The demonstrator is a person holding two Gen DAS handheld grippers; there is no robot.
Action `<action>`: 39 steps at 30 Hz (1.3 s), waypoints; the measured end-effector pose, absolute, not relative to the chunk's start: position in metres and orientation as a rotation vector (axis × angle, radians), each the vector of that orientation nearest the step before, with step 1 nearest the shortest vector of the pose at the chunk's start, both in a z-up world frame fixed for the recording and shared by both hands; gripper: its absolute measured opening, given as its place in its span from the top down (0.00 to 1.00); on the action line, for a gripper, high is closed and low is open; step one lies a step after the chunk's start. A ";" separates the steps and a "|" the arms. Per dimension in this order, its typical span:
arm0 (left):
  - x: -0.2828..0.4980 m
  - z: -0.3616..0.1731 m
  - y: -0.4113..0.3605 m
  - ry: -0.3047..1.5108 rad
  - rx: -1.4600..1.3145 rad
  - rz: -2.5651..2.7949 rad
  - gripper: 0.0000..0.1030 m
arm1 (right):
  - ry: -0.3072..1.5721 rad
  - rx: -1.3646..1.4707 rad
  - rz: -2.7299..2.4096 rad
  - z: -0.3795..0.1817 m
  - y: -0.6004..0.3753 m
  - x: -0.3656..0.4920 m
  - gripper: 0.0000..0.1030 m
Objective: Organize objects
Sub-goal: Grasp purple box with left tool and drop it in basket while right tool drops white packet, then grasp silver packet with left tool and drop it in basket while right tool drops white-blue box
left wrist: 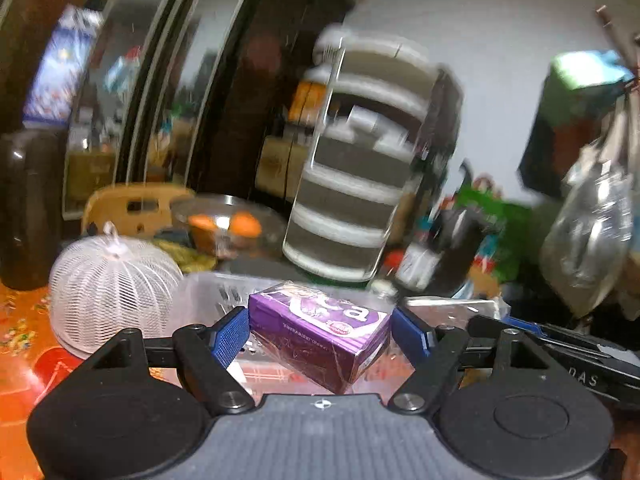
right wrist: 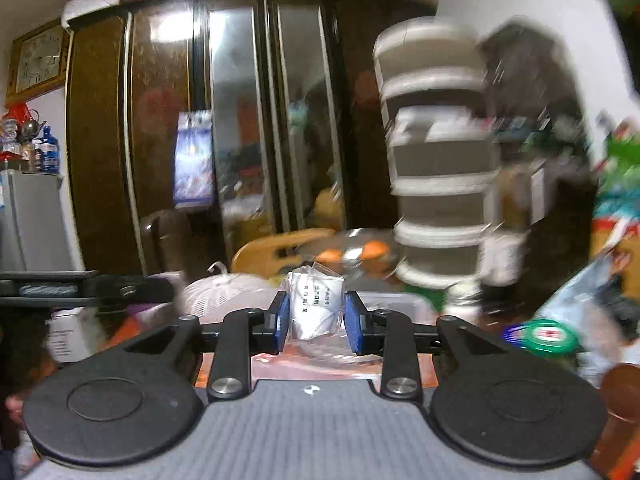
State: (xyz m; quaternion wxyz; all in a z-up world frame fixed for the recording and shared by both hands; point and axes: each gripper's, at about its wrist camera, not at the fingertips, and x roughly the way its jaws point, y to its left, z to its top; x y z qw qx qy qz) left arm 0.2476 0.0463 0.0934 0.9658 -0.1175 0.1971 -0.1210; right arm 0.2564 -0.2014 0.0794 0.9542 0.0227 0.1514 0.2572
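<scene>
My left gripper (left wrist: 320,330) is shut on a purple box (left wrist: 320,334) wrapped in clear film, held tilted above a clear plastic bin (left wrist: 212,292). My right gripper (right wrist: 314,316) is shut on a small white packet in a clear bag (right wrist: 316,304), held above the table. The other gripper's black body shows at the right edge of the left wrist view (left wrist: 560,356) and at the left edge of the right wrist view (right wrist: 48,288).
A white mesh food cover (left wrist: 112,280) sits at the left on the orange patterned tablecloth (left wrist: 20,320). A tall striped stack of containers (left wrist: 356,184) stands behind, with a bowl of oranges (left wrist: 224,224). A green-lidded jar (right wrist: 548,334) is at the right. Dark wardrobe behind.
</scene>
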 end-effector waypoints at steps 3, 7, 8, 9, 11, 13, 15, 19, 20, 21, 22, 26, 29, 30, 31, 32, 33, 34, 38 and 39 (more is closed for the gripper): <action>0.290 0.072 0.043 0.514 -0.237 -0.185 0.22 | 0.384 0.039 0.496 0.066 -0.189 0.291 0.69; 0.308 0.053 0.042 0.567 -0.206 -0.157 0.22 | 0.442 0.046 0.500 0.047 -0.184 0.309 0.69; 0.308 0.052 0.043 0.561 -0.211 -0.164 0.22 | 0.442 0.048 0.500 0.044 -0.182 0.312 0.68; 0.308 0.050 0.042 0.548 -0.202 -0.160 0.21 | 0.433 0.049 0.501 0.043 -0.181 0.313 0.66; 0.306 0.051 0.040 0.509 -0.163 -0.137 0.20 | 0.436 0.059 0.503 0.042 -0.181 0.312 0.52; 0.299 0.054 0.044 0.485 -0.153 -0.142 0.20 | 0.409 0.067 0.509 0.048 -0.186 0.302 0.35; 0.283 0.059 0.049 0.444 -0.159 -0.166 0.18 | 0.349 0.055 0.472 0.054 -0.195 0.281 0.14; 0.238 0.057 0.065 0.354 -0.228 -0.262 0.07 | 0.306 0.113 0.485 0.046 -0.222 0.237 0.00; 0.226 0.054 0.068 0.335 -0.228 -0.274 0.07 | 0.309 0.125 0.485 0.038 -0.230 0.225 0.00; 0.216 0.052 0.070 0.324 -0.219 -0.273 0.07 | 0.317 0.127 0.479 0.029 -0.235 0.216 0.00; 0.208 0.050 0.073 0.312 -0.217 -0.263 0.07 | 0.325 0.136 0.462 0.017 -0.241 0.203 0.00; 0.188 0.039 0.094 0.314 -0.286 -0.217 0.07 | 0.387 0.225 0.465 -0.028 -0.257 0.168 0.00; 0.169 0.018 0.113 0.344 -0.240 -0.185 0.07 | 0.417 0.200 0.451 -0.054 -0.257 0.144 0.00; 0.167 0.009 0.119 0.378 -0.226 -0.152 0.07 | 0.433 0.184 0.452 -0.060 -0.255 0.139 0.00; 0.165 -0.001 0.126 0.415 -0.218 -0.115 0.08 | 0.453 0.161 0.464 -0.065 -0.251 0.135 0.00; 0.164 -0.009 0.132 0.446 -0.211 -0.094 0.09 | 0.467 0.138 0.475 -0.069 -0.247 0.131 0.00; 0.164 -0.018 0.138 0.477 -0.210 -0.072 0.10 | 0.471 0.130 0.482 -0.070 -0.244 0.129 0.00; 0.164 -0.025 0.142 0.503 -0.212 -0.061 0.11 | 0.477 0.127 0.495 -0.073 -0.241 0.130 0.00; 0.165 -0.047 0.152 0.577 -0.210 -0.043 0.19 | 0.485 0.076 0.519 -0.074 -0.221 0.131 0.00; 0.166 -0.050 0.152 0.591 -0.196 -0.042 0.19 | 0.487 0.059 0.521 -0.073 -0.217 0.133 0.00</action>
